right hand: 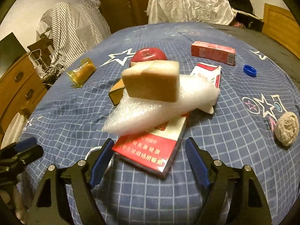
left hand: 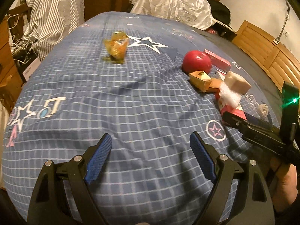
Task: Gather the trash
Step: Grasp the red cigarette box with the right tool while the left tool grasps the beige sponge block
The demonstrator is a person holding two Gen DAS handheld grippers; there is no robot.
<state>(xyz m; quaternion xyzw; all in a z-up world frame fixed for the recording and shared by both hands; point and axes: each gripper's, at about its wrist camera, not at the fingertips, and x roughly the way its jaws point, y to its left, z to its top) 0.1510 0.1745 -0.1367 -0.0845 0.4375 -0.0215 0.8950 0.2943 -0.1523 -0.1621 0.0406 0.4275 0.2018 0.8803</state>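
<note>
While both grippers are held above a bed covered in a blue checked sheet (right hand: 215, 150) printed with stars, the trash is seen gathered in a loose heap toward the right side of the bed. A red and white cigarette carton (right hand: 150, 150) lies flat at the near end of the heap, printed with white characters, its long axis running away from the right wrist camera and slightly to the right. Across its far end a crumpled wad of white bubble wrap (right hand: 150, 110) is draped, lying diagonally from lower left to upper right. A tan foam block (right hand: 151, 82) is perched on the wrap, tilted. Behind these a red apple (right hand: 148, 54), a small brown box (right hand: 116, 93) and an opened red and white pack (right hand: 208, 73) are seen. A second red carton (right hand: 213, 53) lies apart, crosswise. A yellow wrapped snack (right hand: 82, 73) sits well apart on the left, a blue bottle cap (right hand: 250, 70) and a round knitted pad (right hand: 286, 128) on the right.

Open sheet is left around the heap on every side.

The right gripper (right hand: 150, 161) is held with its fingers apart, the carton's near end reaching between them, apparently untouched. The left gripper (left hand: 151, 155) is spread wide over bare sheet, nothing between its fingers.
</note>
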